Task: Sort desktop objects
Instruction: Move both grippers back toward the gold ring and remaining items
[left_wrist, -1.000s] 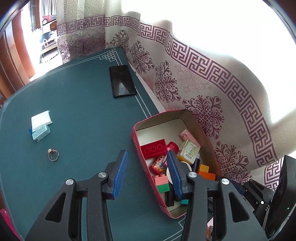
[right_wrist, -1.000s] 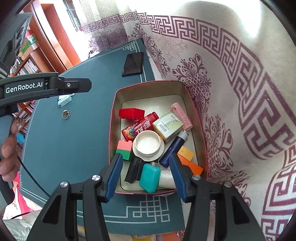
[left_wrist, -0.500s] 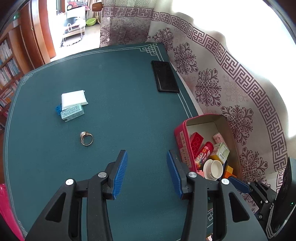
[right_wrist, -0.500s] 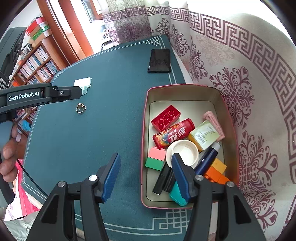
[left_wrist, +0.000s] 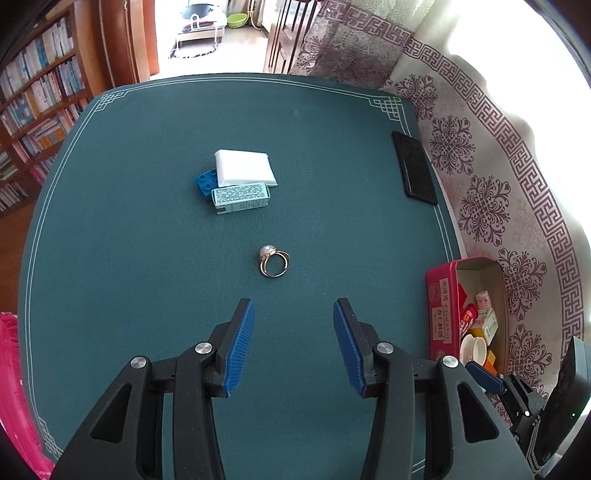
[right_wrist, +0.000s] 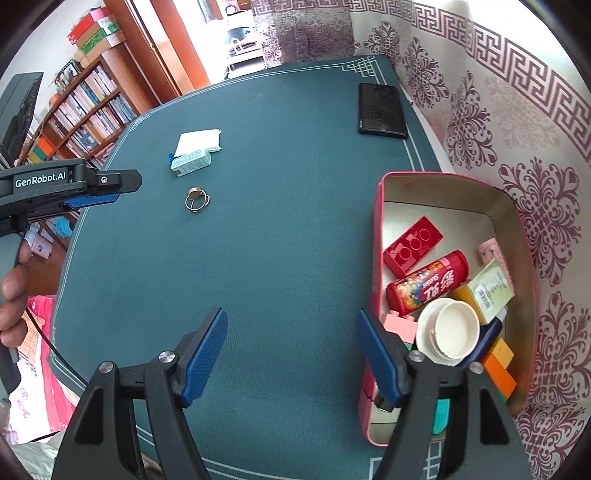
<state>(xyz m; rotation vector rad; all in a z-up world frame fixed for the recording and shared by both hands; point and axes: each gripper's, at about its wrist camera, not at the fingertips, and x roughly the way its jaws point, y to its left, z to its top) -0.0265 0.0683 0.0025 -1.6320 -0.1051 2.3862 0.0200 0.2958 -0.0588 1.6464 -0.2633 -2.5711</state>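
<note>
Since the earlier frame both views have swung off the red tin (right_wrist: 378, 229) and out over the open tabletop (left_wrist: 147, 295), so the pearl ring (left_wrist: 273, 261) now sits at twelve o'clock of the left gripper (left_wrist: 291, 345), a short way ahead of its tips. That gripper's fingers stand apart with nothing between them. The right gripper (right_wrist: 291, 354) has its jaws opening, also empty, with the tin's near wall at its three o'clock.

The ring lies flat on the mat, pearl at ten o'clock of the band. It looks light, stiff and slick, and so thin that the pads will likely have to pinch across the band low against the cloth; the pearl could slip or scuff if squeezed. At twelve o'clock beyond it lie a white pad (left_wrist: 245, 168), a pale blue printed box (left_wrist: 242, 198) touching it, and a blue toy brick (left_wrist: 205, 182) tucked beside them. A black phone (left_wrist: 415, 173) rests at two o'clock near the mat's edge.

The tabletop is covered in a dark teal mat with a white border, which should give some grip. Bookshelves (right_wrist: 85, 107) line the room at ten o'clock, a patterned curtain (right_wrist: 517, 110) hangs to the right.
</note>
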